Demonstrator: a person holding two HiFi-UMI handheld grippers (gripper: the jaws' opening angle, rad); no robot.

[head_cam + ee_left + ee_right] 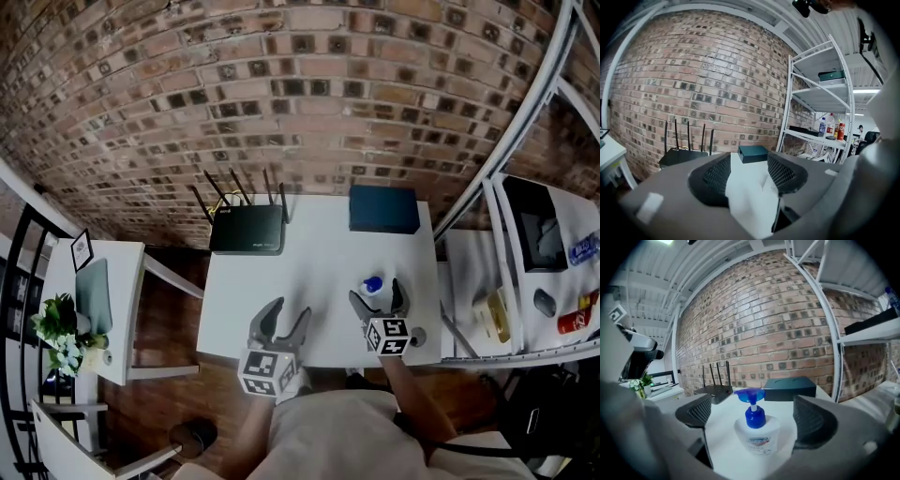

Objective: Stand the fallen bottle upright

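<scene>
A white pump bottle point(373, 286) with a blue pump head stands upright on the white table point(300, 277), toward its front right. In the right gripper view the bottle point(757, 434) sits between my jaws, with a gap on each side. My right gripper point(378, 296) point(754, 417) is open around it and its pads do not touch it. My left gripper point(284, 324) point(747, 174) hovers over the table's front edge, left of the bottle. Its jaws stand a little apart with only bare table showing between them.
A black router point(247, 230) with several antennas sits at the table's back left, and a dark blue box point(384, 208) at the back right. A white metal shelf rack point(525, 281) with bottles stands to the right. A small side table with a plant point(58, 330) stands to the left.
</scene>
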